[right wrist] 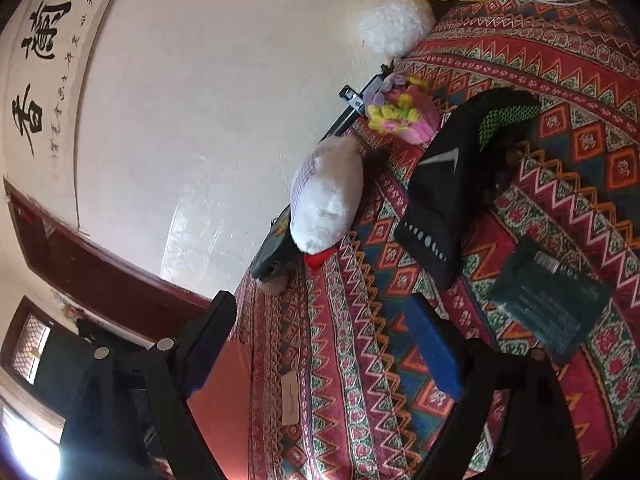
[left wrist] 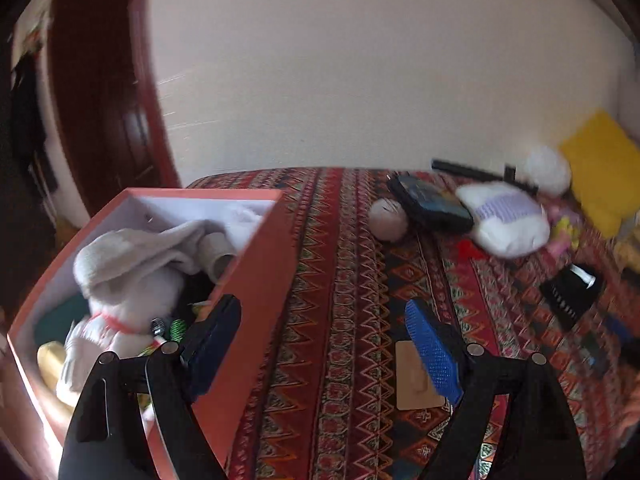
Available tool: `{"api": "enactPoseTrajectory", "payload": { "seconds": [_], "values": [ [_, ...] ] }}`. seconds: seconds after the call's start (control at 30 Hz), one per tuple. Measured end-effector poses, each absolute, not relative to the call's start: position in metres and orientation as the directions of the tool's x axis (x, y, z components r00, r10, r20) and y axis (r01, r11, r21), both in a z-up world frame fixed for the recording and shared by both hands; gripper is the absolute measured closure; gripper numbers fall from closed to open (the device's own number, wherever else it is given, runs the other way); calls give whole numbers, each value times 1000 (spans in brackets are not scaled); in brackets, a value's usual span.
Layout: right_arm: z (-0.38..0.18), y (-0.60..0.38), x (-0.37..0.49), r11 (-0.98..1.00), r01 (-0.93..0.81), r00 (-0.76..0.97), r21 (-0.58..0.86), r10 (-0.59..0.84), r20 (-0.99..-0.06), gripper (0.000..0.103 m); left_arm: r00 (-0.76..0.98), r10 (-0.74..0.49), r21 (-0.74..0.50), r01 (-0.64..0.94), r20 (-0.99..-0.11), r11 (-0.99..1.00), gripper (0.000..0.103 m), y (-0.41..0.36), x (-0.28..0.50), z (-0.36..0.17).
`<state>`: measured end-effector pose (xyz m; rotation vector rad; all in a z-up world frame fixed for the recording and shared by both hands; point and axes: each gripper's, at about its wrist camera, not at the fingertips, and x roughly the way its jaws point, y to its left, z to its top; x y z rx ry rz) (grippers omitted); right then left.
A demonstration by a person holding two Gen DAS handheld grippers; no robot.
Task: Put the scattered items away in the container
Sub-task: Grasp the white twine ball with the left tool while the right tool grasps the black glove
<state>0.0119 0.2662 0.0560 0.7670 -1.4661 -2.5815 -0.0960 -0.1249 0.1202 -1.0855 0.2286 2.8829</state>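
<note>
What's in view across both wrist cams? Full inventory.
box: 1, salmon, left on bed, holds white plush rabbit and small items
bedspread: 1, red patterned, under everything
plush: 1, white and lilac, far side by wall
case: 1, black, beside plush
ball: 1, pale, left of case
shoe: 1, black, green mesh, mid bed
flower toy: 1, pink-yellow, near wall
card: 1, tan, near left fingers
book: 1, dark teal, right
pillow: 1, yellow, far corner
left gripper: open, empty
right gripper: open, empty

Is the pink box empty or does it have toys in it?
Not empty. The pink box already holds a white plush bunny and a few smaller things beneath it.
</note>
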Motion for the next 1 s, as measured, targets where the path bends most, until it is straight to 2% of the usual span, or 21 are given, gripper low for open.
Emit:
{"api": "enactPoseTrajectory", "payload": {
  "seconds": [0.07, 0.17, 0.3, 0.37, 0.43, 0.47, 0.5, 0.6, 0.73, 0.87, 1.0],
  "values": [
    [61, 275, 7, -527, -151, -887, 837, -302, -350, 16, -697, 4, 160, -170, -717, -972, 19, -86, -136, 93],
    [60, 287, -1, -490, -125, -890, 863, -329, -316, 16, -641, 11, 158, -206, -767, -966, 19, -57, -202, 65],
    [49, 308, -1, -409, -153, -895, 900, -328, -302, 15, -615, 14, 125, -182, -788, -975, 19, -50, -277, 42],
    [45, 320, 2, -349, -147, -908, 926, -325, -266, 14, -610, -46, 173, -151, -791, -973, 19, -49, -309, 29],
    [43, 326, 1, -322, -147, -912, 935, -322, -255, 13, -607, -52, 179, -151, -793, -972, 19, -46, -330, 22],
    [43, 327, 0, -324, -154, -909, 934, -323, -262, 13, -612, -40, 178, -166, -790, -970, 27, -45, -333, 21],
    [42, 328, -2, -332, -165, -904, 929, -325, -277, 13, -614, -30, 182, -186, -789, -965, 44, -44, -334, 21],
    [41, 332, -3, -357, -197, -895, 913, -315, -316, 13, -624, -32, 180, -176, -781, -968, 45, -47, -323, 30],
    [39, 343, 10, -358, -261, -900, 897, -244, -360, 13, -658, 19, 100, -143, -753, -985, 45, -66, -272, 65],
    [25, 361, 25, -288, -336, -892, 897, -207, -401, 13, -761, 111, -6, -140, -639, -990, 45, -100, -166, 139],
    [7, 367, 27, -223, -371, -878, 901, -231, -419, 14, -835, 141, -118, -92, -532, -989, 45, -152, -74, 195]
  ]
}}
